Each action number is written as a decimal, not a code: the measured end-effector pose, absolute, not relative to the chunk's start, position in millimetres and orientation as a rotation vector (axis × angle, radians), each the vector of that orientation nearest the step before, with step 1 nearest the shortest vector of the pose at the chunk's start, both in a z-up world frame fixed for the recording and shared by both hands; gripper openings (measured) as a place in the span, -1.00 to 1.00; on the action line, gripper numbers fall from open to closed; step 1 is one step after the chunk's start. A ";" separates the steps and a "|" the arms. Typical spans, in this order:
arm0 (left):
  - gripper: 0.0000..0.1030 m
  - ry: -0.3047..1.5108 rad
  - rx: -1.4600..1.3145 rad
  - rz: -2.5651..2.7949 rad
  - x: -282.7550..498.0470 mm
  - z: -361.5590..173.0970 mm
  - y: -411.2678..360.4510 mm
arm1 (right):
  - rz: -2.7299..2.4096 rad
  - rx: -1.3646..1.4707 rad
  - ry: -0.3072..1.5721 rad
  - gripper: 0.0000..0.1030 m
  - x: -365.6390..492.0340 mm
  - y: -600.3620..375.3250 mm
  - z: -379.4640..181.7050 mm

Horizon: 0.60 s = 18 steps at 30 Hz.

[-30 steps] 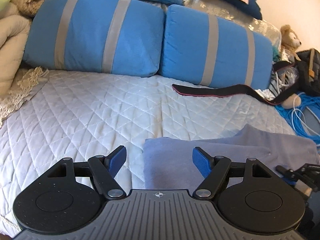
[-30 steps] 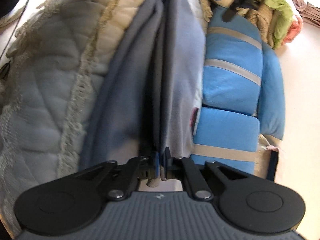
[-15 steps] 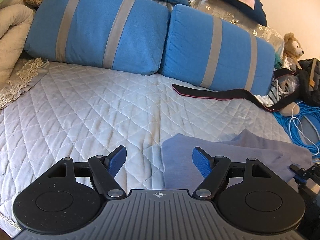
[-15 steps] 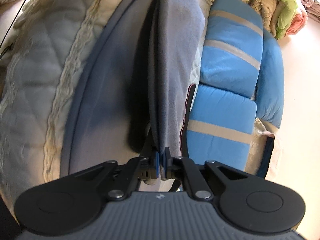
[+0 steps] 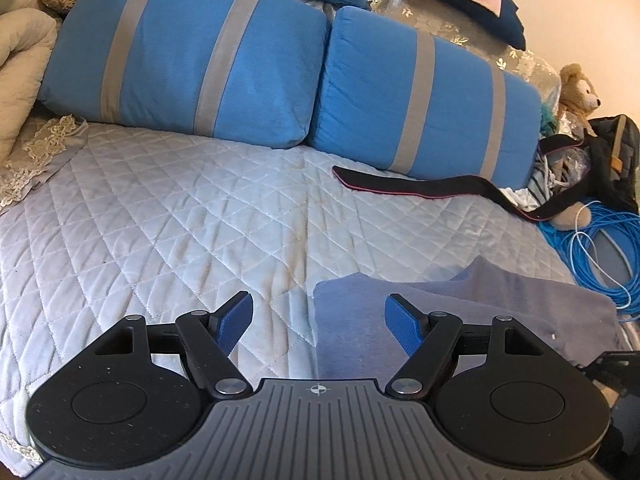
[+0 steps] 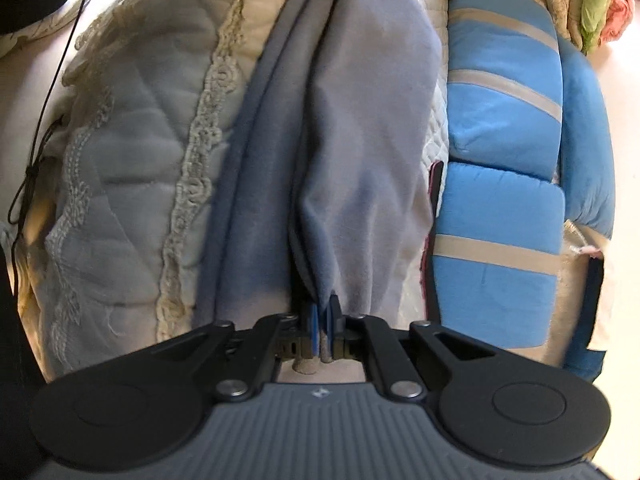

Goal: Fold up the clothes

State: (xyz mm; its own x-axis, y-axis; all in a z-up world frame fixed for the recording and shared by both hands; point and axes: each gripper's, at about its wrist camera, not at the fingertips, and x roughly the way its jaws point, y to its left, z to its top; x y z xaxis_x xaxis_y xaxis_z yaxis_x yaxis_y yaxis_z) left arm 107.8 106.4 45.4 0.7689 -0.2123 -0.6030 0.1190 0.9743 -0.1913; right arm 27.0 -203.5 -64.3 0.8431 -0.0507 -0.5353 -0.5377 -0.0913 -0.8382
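Right gripper [image 6: 321,312]: clenched on an edge of the grey garment [image 6: 360,152], cloth pinched between the blue pads.
Left gripper [image 5: 319,316]: released, jaws wide, nothing between them, over the bed.
Grey garment [image 5: 460,312]: flat on the quilted bedspread [image 5: 180,216], at 3 o'clock of the left gripper.
Blue pillows [image 5: 208,56]: at 12 o'clock, along the bed's far edge.
Black strap [image 5: 420,186]: at 1 o'clock, against the pillows.

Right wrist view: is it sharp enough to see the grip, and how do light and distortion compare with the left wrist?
Right wrist view: slightly soft, yet the right gripper plainly pinches the grey garment; wall at right is blown out. Left wrist view: sharper, evenly lit, fisheye bowing the quilt.
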 end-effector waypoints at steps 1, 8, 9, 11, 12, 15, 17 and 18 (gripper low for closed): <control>0.40 0.674 -0.144 -0.180 108.3 44.8 106.2 | 0.436 -1.626 0.479 -0.90 27.8 -203.9 -66.3; 0.40 0.711 -0.173 -0.197 114.0 39.7 109.0 | 0.423 -1.634 0.501 -0.91 33.8 -207.8 -68.0; 0.40 0.727 -0.195 -0.208 116.6 37.9 111.4 | 0.426 -1.637 0.502 -0.91 34.2 -207.8 -68.3; 0.39 0.756 -0.283 -0.245 123.3 32.9 120.0 | 0.430 -1.645 0.502 -0.91 33.1 -208.3 -68.8; 0.39 0.768 -0.334 -0.283 127.7 29.7 124.9 | 0.430 -1.647 0.502 -0.91 32.8 -208.2 -69.1; 0.39 0.822 -0.428 -0.399 146.0 18.2 134.9 | 0.430 -1.656 0.494 -0.90 31.2 -208.3 -69.6; 0.37 0.863 -0.451 -0.441 157.3 8.6 138.0 | 0.433 -1.666 0.482 -0.75 29.2 -208.5 -70.0; 0.37 0.894 -0.475 -0.456 162.6 2.6 139.5 | 0.434 -1.670 0.475 -0.75 28.0 -208.9 -70.1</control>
